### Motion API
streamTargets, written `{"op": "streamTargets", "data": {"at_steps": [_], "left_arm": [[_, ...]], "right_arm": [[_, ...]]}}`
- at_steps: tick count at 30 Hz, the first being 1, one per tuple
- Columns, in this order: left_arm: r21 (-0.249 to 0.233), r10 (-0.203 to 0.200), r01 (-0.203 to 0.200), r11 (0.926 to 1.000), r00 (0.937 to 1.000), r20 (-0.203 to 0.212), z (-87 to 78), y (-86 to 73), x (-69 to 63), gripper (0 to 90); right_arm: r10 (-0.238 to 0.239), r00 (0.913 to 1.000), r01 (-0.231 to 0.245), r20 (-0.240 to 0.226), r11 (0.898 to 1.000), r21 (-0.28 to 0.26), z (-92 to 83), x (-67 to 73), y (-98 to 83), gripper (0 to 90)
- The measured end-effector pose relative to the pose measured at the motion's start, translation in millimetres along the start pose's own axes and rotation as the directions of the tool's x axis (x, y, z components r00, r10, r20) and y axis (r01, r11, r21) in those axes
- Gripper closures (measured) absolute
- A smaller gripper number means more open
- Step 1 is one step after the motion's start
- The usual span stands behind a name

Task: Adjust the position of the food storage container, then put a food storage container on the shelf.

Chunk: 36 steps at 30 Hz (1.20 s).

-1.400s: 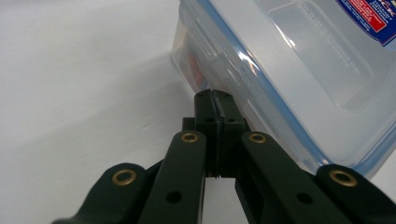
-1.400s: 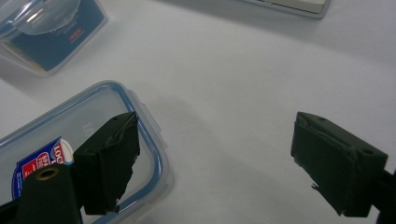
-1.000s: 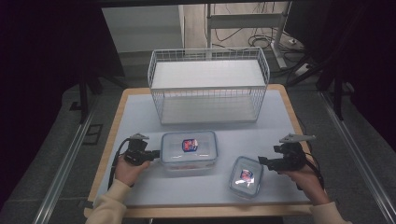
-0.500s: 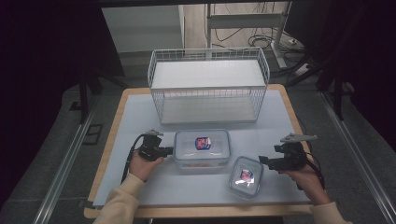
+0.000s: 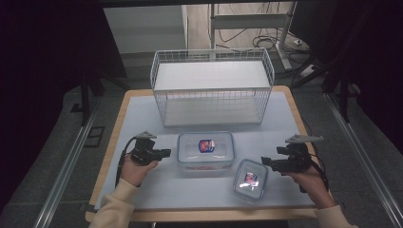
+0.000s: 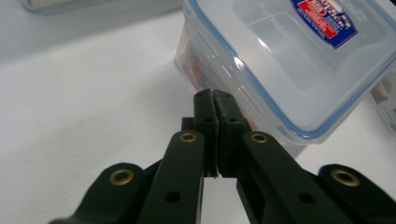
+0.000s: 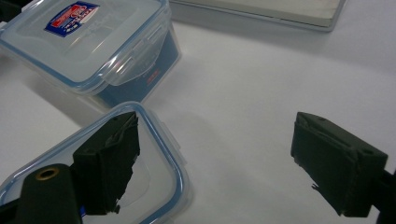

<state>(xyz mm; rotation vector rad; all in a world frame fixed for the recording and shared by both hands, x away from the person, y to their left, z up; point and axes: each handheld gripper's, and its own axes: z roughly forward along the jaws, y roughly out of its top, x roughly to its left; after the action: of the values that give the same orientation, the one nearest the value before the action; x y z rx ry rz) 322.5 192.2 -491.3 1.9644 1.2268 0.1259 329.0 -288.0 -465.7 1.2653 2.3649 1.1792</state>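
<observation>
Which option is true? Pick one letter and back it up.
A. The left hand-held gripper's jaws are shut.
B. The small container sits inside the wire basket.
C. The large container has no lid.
A: in the left gripper view the left hand-held gripper has its two black jaws pressed together, with nothing between them, right beside the large container.
</observation>
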Motion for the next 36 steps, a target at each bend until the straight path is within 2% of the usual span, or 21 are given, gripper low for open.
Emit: {"op": "streamTargets", "data": {"at_steps": [1,2,3,4,5,6,8,9,10,11,14,16,17,21,23,24,25,30,32,33,36], "left_arm": [[-0.001,0.001,-0.001,1.0,1.0,0.001,-0.8,0.3,0.3,86.4],[-0.023,-0.006,0.005,0.9997,0.9998,-0.018,-3.9,0.8,1.0,77.1],[-0.023,-0.006,0.005,0.9997,0.9998,-0.018,-3.9,0.8,1.0,66.1],[-0.031,-0.017,0.017,0.9994,0.9997,-0.015,-5.2,1.0,1.6,66.1],[-0.036,-0.029,0.028,0.999,0.9996,-0.007,-6.6,1.2,2.7,52.6],[-0.049,-0.049,0.049,0.9976,0.9988,0.001,-8.5,1.2,3.9,52.6],[-0.07,-0.073,0.073,0.9948,0.9973,0.012,-14.5,2.0,5.5,32.7],[-0.07,-0.073,0.073,0.9948,0.9973,0.012,-14.5,2.0,5.5,28.3],[-0.072,-0.081,0.082,0.994,0.9966,0.016,-15.6,3.2,5.4,28.3],[-0.064,-0.086,0.088,0.9941,0.9958,0.031,-15.3,5.3,6.0,21.5],[-0.055,-0.09,0.092,0.9943,0.9952,0.04,-12.5,7.3,5.3,18.3],[-0.04,-0.099,0.102,0.994,0.993,0.064,-8.5,9.0,5.3,17.6],[-0.024,-0.112,0.114,0.9932,0.9894,0.093,-4.5,10.9,5.4,17.2],[-0.012,-0.123,0.125,0.9921,0.9859,0.114,1.0,14.5,6.7,16.6],[-0.003,-0.137,0.139,0.9903,0.9816,0.133,6.3,16.9,7.7,16.4],[0.008,-0.148,0.149,0.9889,0.9773,0.151,12.1,18.8,9.5,16.3],[0.008,-0.148,0.149,0.9889,0.9773,0.151,12.1,18.8,9.5,16.3],[0.036,-0.185,0.182,0.9827,0.962,0.2,25.5,21.6,12.4,16.2],[0.053,-0.181,0.174,0.9834,0.9597,0.215,32.4,24.6,9.5,16.5],[0.053,-0.181,0.174,0.9834,0.9597,0.215,32.4,24.6,9.5,16.6],[0.067,-0.178,0.167,0.9837,0.9575,0.227,37.8,26.6,7.5,16.7]], "right_arm": [[0.002,1.0,-0.002,-0.008,1.0,0.001,0.5,1.0,0.7,14.9],[0.006,0.9998,-0.006,-0.021,1.0,-0.002,0.9,2.3,2.2,14.9],[0.006,0.9998,-0.006,-0.021,1.0,-0.002,0.9,2.3,2.2,14.9],[0.008,0.9995,-0.008,-0.032,1.0,-0.004,1.4,3.3,3.5,14.9],[0.006,0.9991,-0.006,-0.043,1.0,-0.005,2.5,5.0,5.3,14.9],[0.006,0.9991,-0.006,-0.043,1.0,-0.005,2.5,5.0,5.3,14.9],[-0.009,0.9981,0.009,-0.061,1.0,0.003,5.6,9.0,8.2,14.8],[-0.009,0.9981,0.009,-0.061,1.0,0.003,5.6,9.0,8.2,14.8],[-0.013,0.9977,0.013,-0.067,1.0,0.005,6.7,10.4,9.3,14.7],[-0.015,0.9963,0.015,-0.084,1.0,0.004,8.5,12.2,12.4,14.2],[0.0,0.9946,-0.001,-0.104,1.0,-0.006,10.4,13.7,17.1,13.9],[0.03,0.9894,-0.032,-0.142,0.999,-0.017,15.7,17.5,25.6,13.6],[0.032,0.9879,-0.035,-0.152,0.999,-0.017,17.8,19.5,27.9,13.4],[0.034,0.9835,-0.035,-0.178,0.999,-0.004,24.5,26.1,32.9,12.9],[0.039,0.982,-0.039,-0.185,0.999,0.008,30.0,29.4,36.7,12.7],[0.043,0.9818,-0.041,-0.185,0.999,0.013,32.5,30.6,38.1,12.5],[0.043,0.9818,-0.041,-0.185,0.999,0.013,32.5,30.6,38.1,12.5],[0.059,0.9739,-0.051,-0.219,0.998,0.04,46.6,36.7,49.5,12.2],[0.09,0.9676,-0.073,-0.236,0.994,0.08,59.9,38.0,57.3,11.9],[0.09,0.9676,-0.073,-0.236,0.994,0.08,59.9,38.0,57.3,11.9],[0.131,0.9597,-0.1,-0.249,0.986,0.13,75.9,35.4,63.9,11.9]]}}
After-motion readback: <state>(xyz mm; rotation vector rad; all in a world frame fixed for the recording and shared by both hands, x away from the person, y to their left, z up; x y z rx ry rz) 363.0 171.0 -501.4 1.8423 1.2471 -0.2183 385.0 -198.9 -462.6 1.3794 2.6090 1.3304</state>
